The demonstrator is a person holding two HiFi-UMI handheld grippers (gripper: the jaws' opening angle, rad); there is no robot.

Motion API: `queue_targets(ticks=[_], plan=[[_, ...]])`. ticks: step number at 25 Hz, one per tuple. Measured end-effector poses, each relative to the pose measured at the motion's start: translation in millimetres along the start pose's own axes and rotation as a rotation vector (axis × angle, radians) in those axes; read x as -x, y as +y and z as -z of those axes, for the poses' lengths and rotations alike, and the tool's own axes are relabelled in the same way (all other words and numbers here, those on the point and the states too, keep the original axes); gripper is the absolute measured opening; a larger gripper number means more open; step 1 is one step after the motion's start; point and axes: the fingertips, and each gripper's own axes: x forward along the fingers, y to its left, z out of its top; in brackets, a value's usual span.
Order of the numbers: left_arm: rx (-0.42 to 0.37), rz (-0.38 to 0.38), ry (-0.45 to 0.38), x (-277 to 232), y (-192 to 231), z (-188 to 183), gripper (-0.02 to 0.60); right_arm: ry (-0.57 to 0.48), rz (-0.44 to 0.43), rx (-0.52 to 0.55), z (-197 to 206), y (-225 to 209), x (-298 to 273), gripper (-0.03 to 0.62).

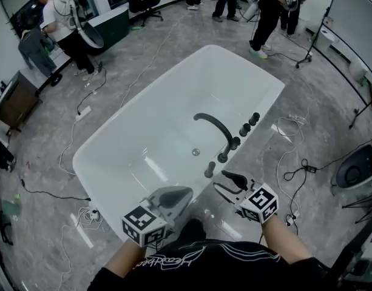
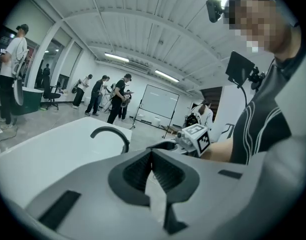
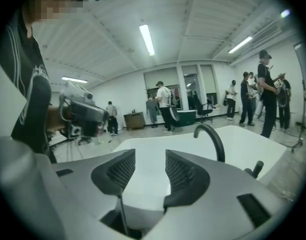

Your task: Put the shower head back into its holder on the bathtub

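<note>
The left gripper (image 1: 181, 194) is being held with jaws pressed together on nothing. The right gripper (image 1: 222, 180) is being held with jaws wide apart, near the bathtub (image 1: 88, 153) rim.

We see a glossy smooth white bathtub (image 1: 143, 138) ahead of the jaws, matt black faucet (image 1: 215, 124) on it, polished grey stone-look floor (image 1: 173, 35).

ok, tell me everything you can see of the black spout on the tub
The spout is a slim matte black tube, metal by its look, bent in one smooth arch. Its foot stands on the right-hand rim of the white bathtub, in line with a row of black knobs. Its mouth reaches out and curves down over the basin. No water shows at it, and nothing touches it.
</note>
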Motion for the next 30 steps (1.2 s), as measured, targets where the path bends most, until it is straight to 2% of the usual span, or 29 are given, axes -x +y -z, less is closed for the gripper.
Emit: queue_targets(ticks=[2,4,7,10,15,24,30], plan=[[-0.003,0.018,-0.024,1.8,-27.9,-5.6,0.005,-0.012,-0.078,0.009,-19.9,35.2,34.2,0.181],[-0.018,0.032,-0.051,4.0,-53.1,-11.6,0.005,-0.016,-0.100,0.009,-32.9,59.5,64.2,0.079],[-0.036,0.046,-0.057,10.5,-87.8,-15.5,0.005,-0.053,-0.129,-0.012,-49.1,92.8,103.8,0.037],[-0.064,0.091,-0.052,18.7,-124.4,-14.9,0.005,-0.092,-0.139,0.001,-57.7,119.2,130.9,0.028],[-0.198,0.144,-0.035,24.3,-172.2,-21.9,0.005,-0.126,-0.126,0.003,-62.1,133.6,155.6,0.018],[-0.217,0.173,-0.003,12.1,-212.8,-16.5,0.005,-0.176,-0.088,-0.022,-58.9,141.8,192.8,0.014],[-0.245,0.180,0.011,3.4,-224.6,-14.1,0.005,-0.205,-0.072,-0.044,-52.3,142.2,206.2,0.014]])
